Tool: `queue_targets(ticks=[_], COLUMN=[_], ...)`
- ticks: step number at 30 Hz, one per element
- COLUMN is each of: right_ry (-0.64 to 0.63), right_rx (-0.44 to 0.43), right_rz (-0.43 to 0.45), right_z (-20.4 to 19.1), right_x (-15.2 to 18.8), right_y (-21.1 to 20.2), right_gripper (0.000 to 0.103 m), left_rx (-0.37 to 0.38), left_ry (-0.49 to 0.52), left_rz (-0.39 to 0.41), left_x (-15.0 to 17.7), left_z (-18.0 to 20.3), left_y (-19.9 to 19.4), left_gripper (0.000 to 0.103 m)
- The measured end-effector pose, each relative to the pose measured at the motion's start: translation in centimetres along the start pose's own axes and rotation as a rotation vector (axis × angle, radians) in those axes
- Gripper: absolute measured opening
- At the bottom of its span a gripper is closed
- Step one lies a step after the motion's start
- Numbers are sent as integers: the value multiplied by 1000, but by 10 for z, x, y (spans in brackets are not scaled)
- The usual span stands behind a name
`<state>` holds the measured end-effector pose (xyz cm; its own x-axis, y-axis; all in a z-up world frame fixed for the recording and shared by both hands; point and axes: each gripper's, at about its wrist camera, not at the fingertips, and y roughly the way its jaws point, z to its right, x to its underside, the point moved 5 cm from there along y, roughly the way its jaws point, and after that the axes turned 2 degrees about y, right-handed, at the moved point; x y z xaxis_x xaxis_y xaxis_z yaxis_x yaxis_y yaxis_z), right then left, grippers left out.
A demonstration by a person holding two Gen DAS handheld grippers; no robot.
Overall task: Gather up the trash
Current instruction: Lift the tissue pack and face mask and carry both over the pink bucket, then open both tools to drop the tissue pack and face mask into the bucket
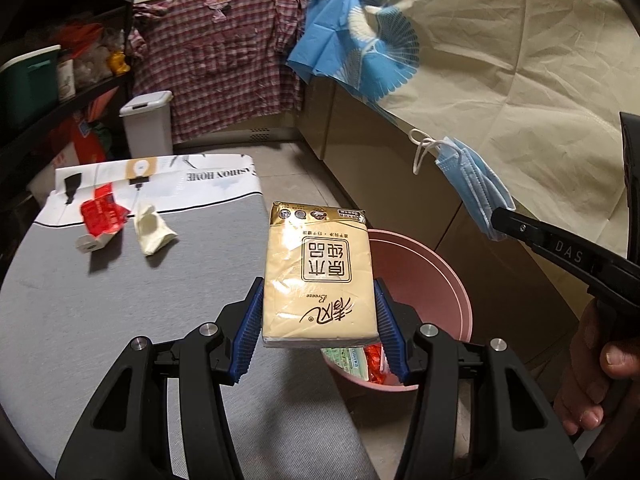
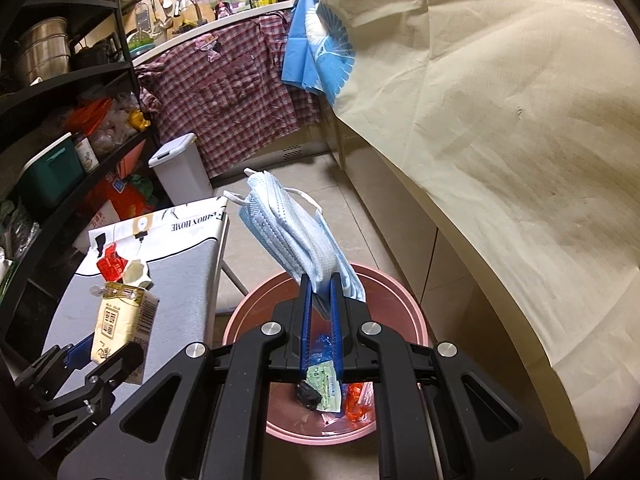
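While you are holding both tools near the pink bin (image 2: 256, 300), your left hand-held gripper (image 1: 320, 320) is clamping a beige tissue pack (image 1: 320, 276) between its blue pads, jaws roughly half spread to the pack's width. That pack is hanging at the right edge of the grey tabletop (image 1: 120, 300), partly over the bin's rim. Your right hand-held gripper (image 2: 322, 280) is pinching a folded blue face mask (image 2: 288, 232), jaws almost fully together; the mask is sticking up and forward past the fingertips, above the bin's opening, with its white ear loops dangling free. Inside the bin, a green-and-white wrapper (image 2: 326, 384), a dark crumpled scrap (image 2: 306, 394) and red packaging (image 2: 358, 398) are lying on the bottom. On the tabletop, a red crushed carton (image 1: 100, 220) and a cream crumpled glove (image 1: 152, 228) are lying just beside each other, well apart from the pack. Your right hand (image 1: 592, 368) is showing at the edge of the left wrist view.
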<state>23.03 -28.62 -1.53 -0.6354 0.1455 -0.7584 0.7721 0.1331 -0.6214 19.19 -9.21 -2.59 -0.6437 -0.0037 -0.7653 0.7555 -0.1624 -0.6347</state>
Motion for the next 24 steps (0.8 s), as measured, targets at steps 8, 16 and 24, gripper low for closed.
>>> queue_targets(ticks=[8,16,24], right_ry=[31,41,77], right_rx=[20,27,35], right_rz=[-18,-36,-105], right_z=[8,11,18], right_x=[-3,-4,2], right_y=[18,31,48], right_gripper=[9,9,30], left_rx=[21,39,84], left_ry=[8,23,-14], left_rz=[-25,-51,-137], left_x=[-2,-3,-5], left_z=[9,15,19], left_y=[25,47,78], left_gripper=[52,52,55])
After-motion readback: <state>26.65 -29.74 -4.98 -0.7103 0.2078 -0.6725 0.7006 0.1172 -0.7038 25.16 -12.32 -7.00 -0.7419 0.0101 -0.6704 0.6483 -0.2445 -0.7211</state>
